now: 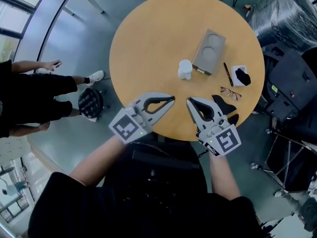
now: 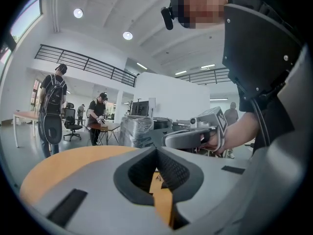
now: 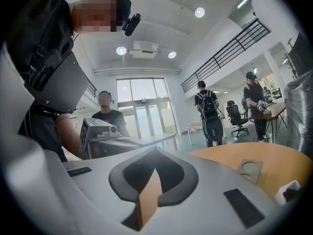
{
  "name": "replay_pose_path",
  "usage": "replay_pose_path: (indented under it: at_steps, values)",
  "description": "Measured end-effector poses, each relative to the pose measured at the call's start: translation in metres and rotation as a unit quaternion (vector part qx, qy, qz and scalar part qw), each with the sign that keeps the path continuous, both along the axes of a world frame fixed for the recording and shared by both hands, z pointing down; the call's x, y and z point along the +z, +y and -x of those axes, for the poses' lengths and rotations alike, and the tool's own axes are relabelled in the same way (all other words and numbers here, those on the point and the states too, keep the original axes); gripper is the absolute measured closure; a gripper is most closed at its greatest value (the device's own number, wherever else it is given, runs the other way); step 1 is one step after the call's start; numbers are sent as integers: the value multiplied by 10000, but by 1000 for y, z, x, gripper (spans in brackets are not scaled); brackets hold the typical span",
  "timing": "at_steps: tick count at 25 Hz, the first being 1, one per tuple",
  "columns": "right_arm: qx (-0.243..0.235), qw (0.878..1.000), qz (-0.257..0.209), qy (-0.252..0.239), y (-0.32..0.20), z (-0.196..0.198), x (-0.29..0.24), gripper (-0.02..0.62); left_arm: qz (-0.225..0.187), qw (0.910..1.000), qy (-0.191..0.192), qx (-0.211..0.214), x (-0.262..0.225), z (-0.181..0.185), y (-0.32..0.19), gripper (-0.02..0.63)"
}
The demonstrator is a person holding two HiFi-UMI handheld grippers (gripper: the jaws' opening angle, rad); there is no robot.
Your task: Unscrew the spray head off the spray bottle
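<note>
Left gripper [image 1: 170,99] and right gripper [image 1: 190,102] hover empty, jaws pressed together, over the desk's [image 1: 148,43] near edge; unopened, they may topple the spray bottle [image 1: 184,69].

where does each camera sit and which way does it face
head view: on the person's head, steeply down at the round table; both forearms, left gripper and right gripper show.
left gripper view: on that gripper, along its shut jaws; right gripper and its forearm show.
right gripper view: likewise, over the table; left gripper shows.
shared: grey tray, in head and right gripper views.
</note>
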State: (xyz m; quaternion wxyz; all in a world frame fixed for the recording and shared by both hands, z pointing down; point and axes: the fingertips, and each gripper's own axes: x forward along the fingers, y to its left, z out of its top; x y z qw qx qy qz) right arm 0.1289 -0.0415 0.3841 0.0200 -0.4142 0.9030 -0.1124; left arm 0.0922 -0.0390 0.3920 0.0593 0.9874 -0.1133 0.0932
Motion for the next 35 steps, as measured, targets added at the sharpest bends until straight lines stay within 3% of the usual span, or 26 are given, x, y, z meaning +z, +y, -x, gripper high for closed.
replay_pose_path:
  at_steps: [7,21,32,35]
  values:
    - [215,9995,230,92,-29,12,53,603,69,9995,84,280,55,3,-31,584]
    - [547,9971,526,-42,-66,6,183,603,209,9996,-156,85,197,-1,-76,574]
    - [588,9950,812,-38,-79,4,258,603,274,9990,-283,-207,288,-9,-96,507]
    - [631,9941,884,-42,-83,1,280,603,144,9991,-306,-249,307,-14,-104,457]
